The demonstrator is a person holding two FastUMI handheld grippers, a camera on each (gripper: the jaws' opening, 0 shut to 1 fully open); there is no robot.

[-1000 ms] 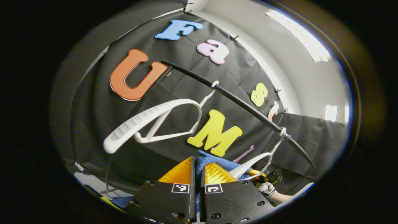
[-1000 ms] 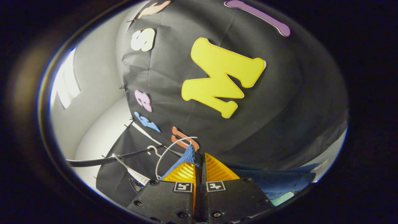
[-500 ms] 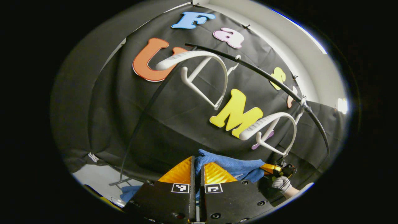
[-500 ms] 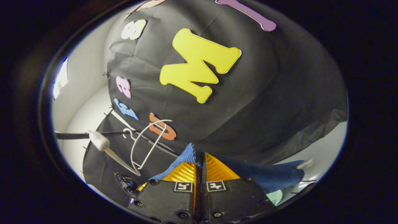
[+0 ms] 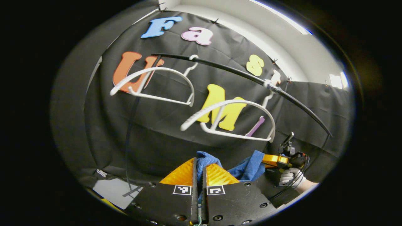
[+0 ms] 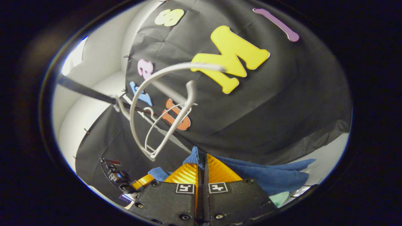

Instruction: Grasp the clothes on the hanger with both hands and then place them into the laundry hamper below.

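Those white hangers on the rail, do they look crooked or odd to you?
Yes, a bit. Both white hangers hang bare and tilted on the black rail, not level. The blue garment is off them, pinched between the left gripper and the right gripper. Nothing looks broken.

A black cloth hangs as the booth's wall, creased and pinned along its upper edge. Behind and above it stands a plain white wall. A bright ceiling light strip shines near the top, and pale floor shows under the cloth.
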